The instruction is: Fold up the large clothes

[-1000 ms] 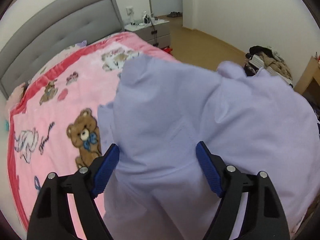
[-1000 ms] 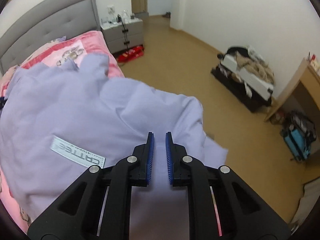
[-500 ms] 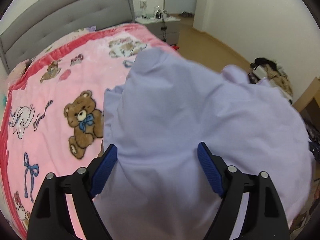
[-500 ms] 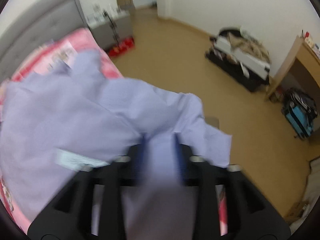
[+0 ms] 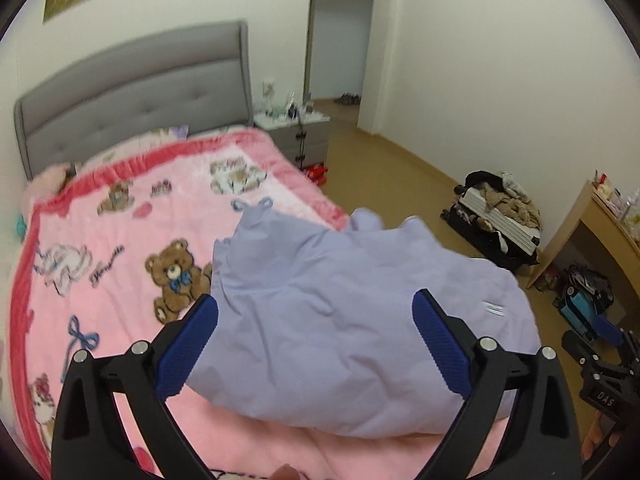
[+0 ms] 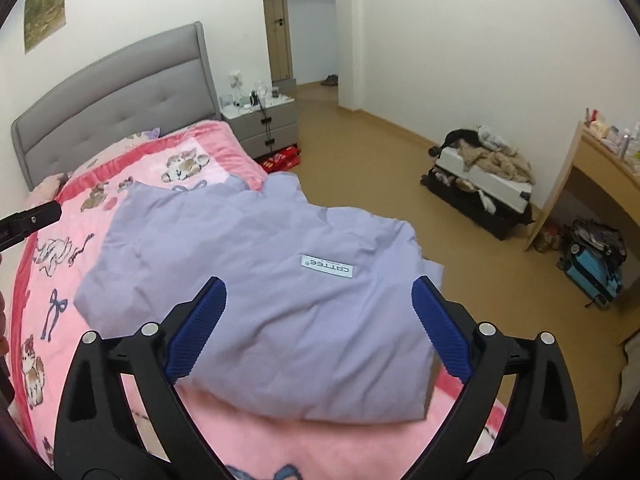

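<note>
A large lilac garment (image 5: 360, 308) (image 6: 256, 280) lies folded in a thick pile on the pink blanket (image 5: 120, 248) (image 6: 64, 280) near the bed's foot corner. A white label (image 6: 327, 266) faces up on it. My left gripper (image 5: 314, 338) hovers above the pile's near edge, its jaws opening wide and nothing pressed between the blue pads. My right gripper (image 6: 319, 328) hangs likewise above the pile, its jaws still opening and apart from the cloth. The right gripper's tip (image 5: 600, 360) shows at the left wrist view's right edge, and the left gripper's tip (image 6: 28, 220) at the right wrist view's left edge.
A grey headboard (image 6: 120, 88) and a grey nightstand (image 6: 264, 120) stand at the far end. An open suitcase heaped with clothes (image 6: 480, 176), a wooden desk (image 6: 600, 168) and a blue bag (image 6: 596, 264) line the right wall. Brown floor (image 6: 360, 152) runs beside the bed.
Both grippers have pulled back and risen off the garment. The right one, shut on cloth a second ago, has spread wide and let go; the left has widened too. The garment now lies settled.
</note>
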A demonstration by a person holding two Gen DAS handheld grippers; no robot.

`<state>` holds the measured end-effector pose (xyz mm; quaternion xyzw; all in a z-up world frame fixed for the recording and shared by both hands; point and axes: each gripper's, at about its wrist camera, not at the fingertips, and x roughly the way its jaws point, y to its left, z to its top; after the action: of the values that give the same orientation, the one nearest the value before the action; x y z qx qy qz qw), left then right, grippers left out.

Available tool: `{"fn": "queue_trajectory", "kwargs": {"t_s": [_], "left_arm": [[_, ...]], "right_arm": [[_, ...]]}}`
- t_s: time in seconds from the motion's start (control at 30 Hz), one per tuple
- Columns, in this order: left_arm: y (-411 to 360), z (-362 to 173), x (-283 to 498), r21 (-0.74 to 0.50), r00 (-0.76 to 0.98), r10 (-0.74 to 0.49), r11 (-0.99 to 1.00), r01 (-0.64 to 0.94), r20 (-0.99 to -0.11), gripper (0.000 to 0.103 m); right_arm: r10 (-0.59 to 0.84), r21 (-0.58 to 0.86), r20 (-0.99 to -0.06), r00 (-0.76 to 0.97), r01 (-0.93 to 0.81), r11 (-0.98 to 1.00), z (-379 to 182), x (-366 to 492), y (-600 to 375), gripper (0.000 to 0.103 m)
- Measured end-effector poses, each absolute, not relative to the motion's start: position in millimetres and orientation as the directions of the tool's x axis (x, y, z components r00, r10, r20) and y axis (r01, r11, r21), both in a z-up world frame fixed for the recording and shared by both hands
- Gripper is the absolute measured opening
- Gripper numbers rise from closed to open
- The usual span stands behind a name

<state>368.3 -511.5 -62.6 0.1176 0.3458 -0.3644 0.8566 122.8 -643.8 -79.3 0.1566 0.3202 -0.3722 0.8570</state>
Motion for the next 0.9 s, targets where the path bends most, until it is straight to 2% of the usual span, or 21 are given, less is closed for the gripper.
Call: {"fn": "queue_trajectory", "kwargs": {"t_s": [0.13, 0.23, 0.33, 0.53, 0.9], "left_arm": [[-511.5, -46.6, 343.4, -0.024, 0.504, -0.557, 0.687, 0.726, -0.660, 0.098], [-512.2, -42.5, 335.6, -0.053, 0.474, -0.570, 0.675, 0.736, -0.671, 0.098], [-513.9, -41.9, 332.1, -0.057, 0.470, -0.558, 0.683, 0.728, -0.684, 0.098], [-518.7, -42.6, 321.2, 0.013, 0.506, -0.530, 0.682, 0.731, -0.681, 0.098], [-520.5, -47.0, 319.4, 0.015, 0.498, -0.520, 0.681, 0.732, -0.694, 0.098]], "right_arm": [[-0.543, 0.041, -0.654, 0.527, 0.741, 0.670, -68.9, 109.4, -634.5, 0.092], [-0.558, 0.007, -0.656, 0.508, 0.743, 0.669, -66.5, 106.4, -631.3, 0.092], [-0.562, 0.000, -0.646, 0.516, 0.737, 0.676, -62.3, 102.1, -629.1, 0.092], [-0.571, -0.031, -0.638, 0.516, 0.724, 0.689, -55.8, 101.0, -625.0, 0.092], [-0.564, -0.027, -0.644, 0.517, 0.721, 0.692, -55.1, 102.6, -627.3, 0.092]]}}
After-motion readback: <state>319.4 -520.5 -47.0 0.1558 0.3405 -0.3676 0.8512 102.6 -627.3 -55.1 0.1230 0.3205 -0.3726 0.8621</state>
